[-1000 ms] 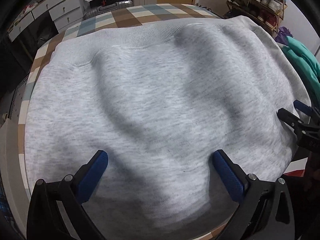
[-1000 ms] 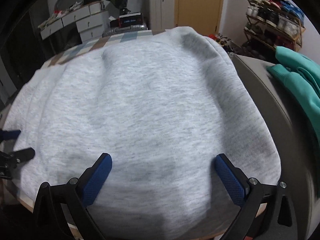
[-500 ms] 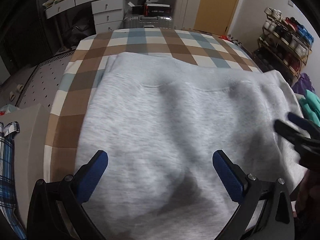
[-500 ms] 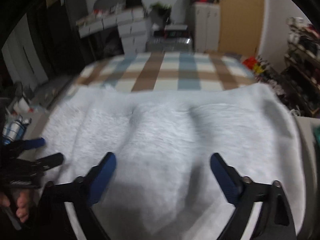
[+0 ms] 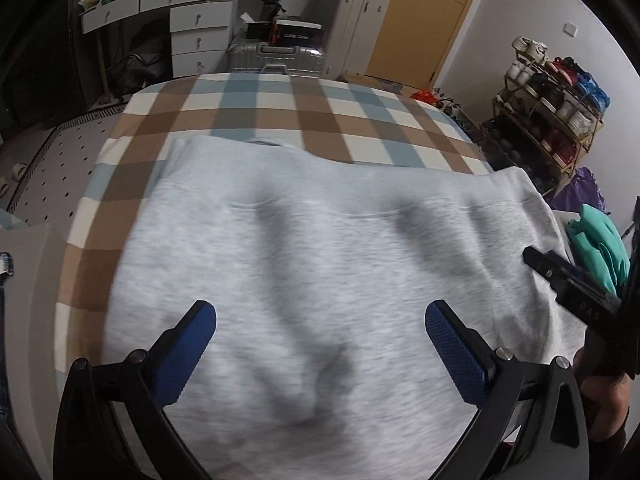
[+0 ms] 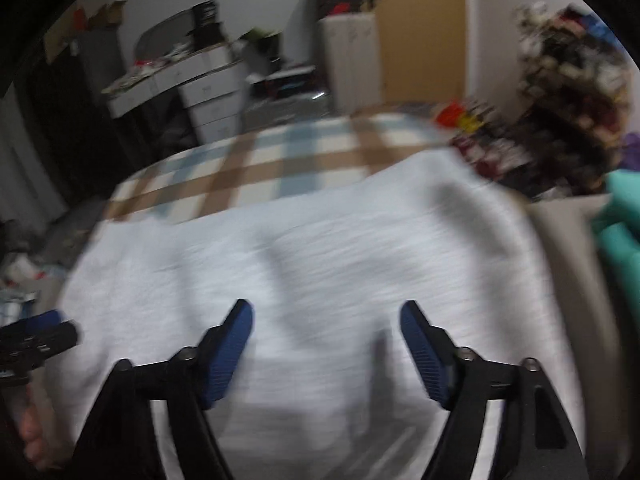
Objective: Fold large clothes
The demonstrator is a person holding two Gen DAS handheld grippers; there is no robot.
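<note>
The grey sweatshirt [image 5: 320, 280] lay folded on the checked cloth [image 5: 280, 112]. Above its near edge, the left gripper [image 5: 320, 340] had lifted away, wide open, empty. The right gripper [image 6: 326, 340], jaws just reopening slightly, held nothing: fold released.

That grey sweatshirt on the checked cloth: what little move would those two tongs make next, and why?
Probably lower both tongs back to the near edge of the grey sweatshirt and pinch it. The left tongs and right tongs both hang open above the fabric with nothing gripped, and the sweatshirt lies spread on the checked cloth, ribbed hem farthest away.
</note>
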